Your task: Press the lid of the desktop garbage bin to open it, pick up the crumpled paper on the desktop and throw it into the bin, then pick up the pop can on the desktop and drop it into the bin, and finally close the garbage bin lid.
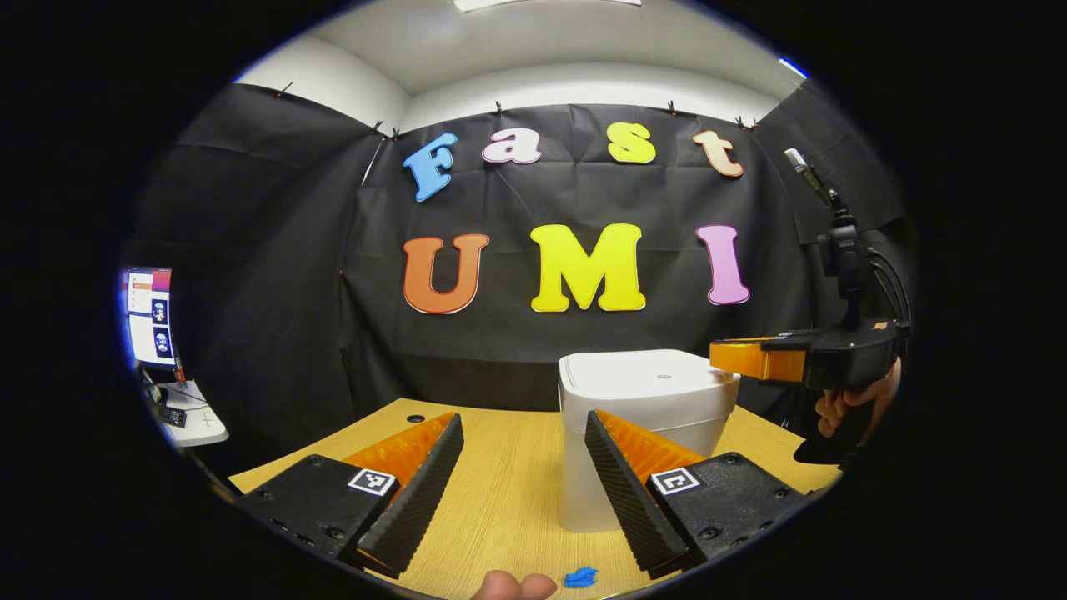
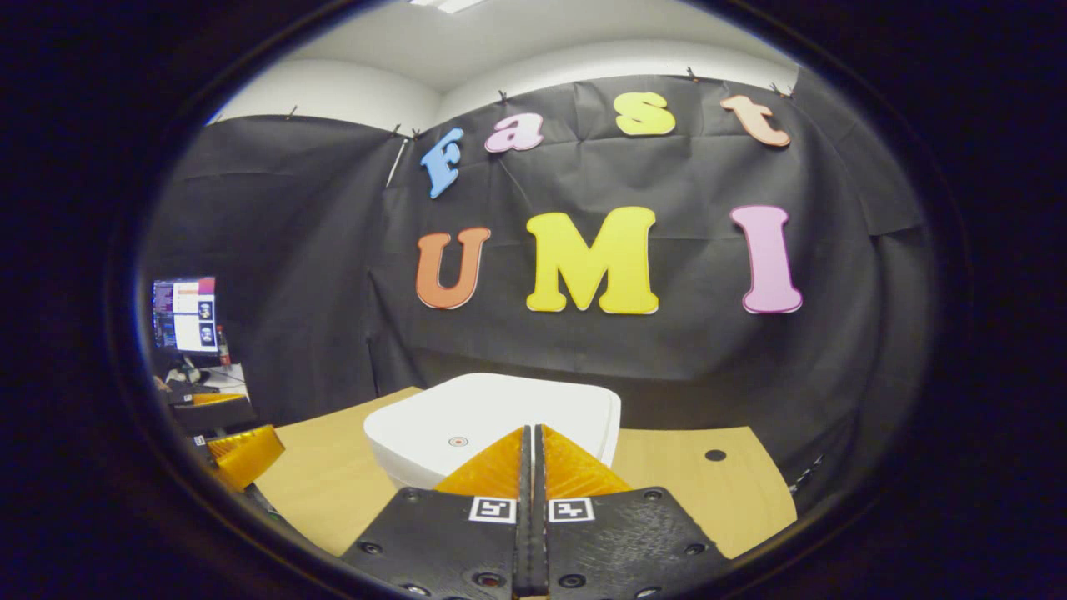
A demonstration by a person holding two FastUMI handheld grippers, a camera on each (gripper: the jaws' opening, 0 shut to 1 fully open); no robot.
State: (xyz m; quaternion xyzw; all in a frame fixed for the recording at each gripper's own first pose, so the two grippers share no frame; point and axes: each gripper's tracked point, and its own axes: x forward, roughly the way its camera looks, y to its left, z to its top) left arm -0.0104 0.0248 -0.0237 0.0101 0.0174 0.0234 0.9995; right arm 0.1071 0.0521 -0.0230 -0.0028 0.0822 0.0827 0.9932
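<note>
A white desktop bin (image 1: 642, 433) stands on the wooden table (image 1: 500, 500), its lid (image 1: 646, 377) down. My left gripper (image 1: 523, 442) is open just in front of the bin, nothing between its fingers. In the left gripper view my right gripper (image 1: 721, 357) hovers level with the lid's right edge, held by a hand (image 1: 850, 408). In the right gripper view my right gripper (image 2: 531, 430) is shut on nothing, its tips just above the near edge of the lid (image 2: 492, 425), which has a small red dot (image 2: 457, 441).
A small blue object (image 1: 581, 577) and a fingertip (image 1: 513, 586) show at the table's near edge. A monitor (image 1: 150, 317) stands on a side desk at the far left. The table has round holes (image 2: 714, 455) near its back corners. My left gripper (image 2: 242, 454) shows at the left.
</note>
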